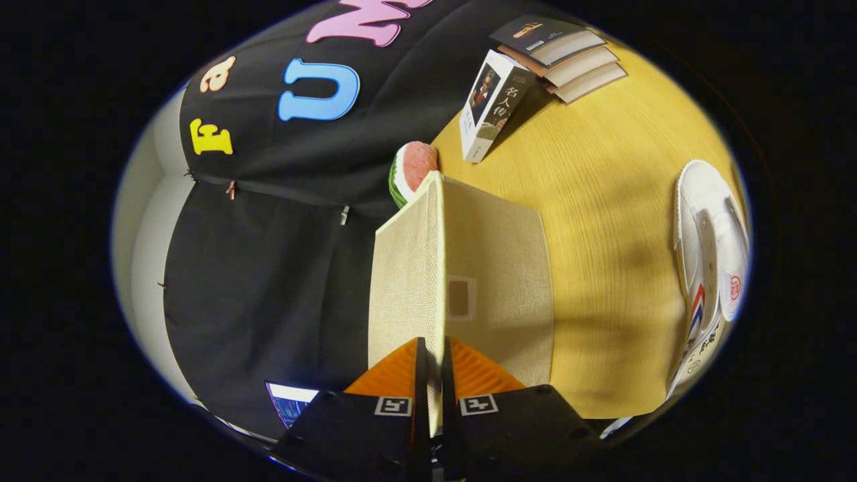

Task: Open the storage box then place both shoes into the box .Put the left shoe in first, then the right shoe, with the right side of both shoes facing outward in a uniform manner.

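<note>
Your tool [429, 375] is closed on the edge of the lid [428, 268], both orange fingers [392, 375] pressing the panel between them. The lid stands raised over the box [499, 281] on the desk [602, 221]. Judged step: opening. Swing the lid fully back along its hinge arc; do not twist. One white shoe [710, 254] lies well apart, beside the box.
</note>
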A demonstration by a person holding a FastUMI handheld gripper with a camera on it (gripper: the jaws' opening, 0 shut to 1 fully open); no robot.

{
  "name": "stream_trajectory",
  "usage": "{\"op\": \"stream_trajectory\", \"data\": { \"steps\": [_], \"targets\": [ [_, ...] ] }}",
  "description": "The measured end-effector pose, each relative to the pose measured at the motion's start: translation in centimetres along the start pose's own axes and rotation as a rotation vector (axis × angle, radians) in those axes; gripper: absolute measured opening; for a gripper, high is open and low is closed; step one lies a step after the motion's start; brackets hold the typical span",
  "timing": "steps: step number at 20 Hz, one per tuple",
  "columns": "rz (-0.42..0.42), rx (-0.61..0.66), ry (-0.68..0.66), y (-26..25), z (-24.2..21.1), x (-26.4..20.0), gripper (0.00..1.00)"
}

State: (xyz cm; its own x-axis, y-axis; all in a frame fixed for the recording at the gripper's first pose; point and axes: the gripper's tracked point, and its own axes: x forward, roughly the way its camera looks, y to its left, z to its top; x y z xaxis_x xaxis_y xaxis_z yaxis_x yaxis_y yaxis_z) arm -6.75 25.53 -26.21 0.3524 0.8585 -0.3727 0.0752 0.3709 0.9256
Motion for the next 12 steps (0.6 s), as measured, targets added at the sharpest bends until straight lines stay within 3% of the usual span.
{"op": "stream_trajectory", "data": {
  "steps": [3,6,12],
  "targets": [
    [0.076,-0.052,-0.030,4.0,0.4,-1.2,0.06],
    [0.137,-0.112,-0.055,9.1,1.2,-1.5,0.08],
    [0.201,-0.231,-0.041,18.1,0.0,2.0,0.09]
  ]
}}
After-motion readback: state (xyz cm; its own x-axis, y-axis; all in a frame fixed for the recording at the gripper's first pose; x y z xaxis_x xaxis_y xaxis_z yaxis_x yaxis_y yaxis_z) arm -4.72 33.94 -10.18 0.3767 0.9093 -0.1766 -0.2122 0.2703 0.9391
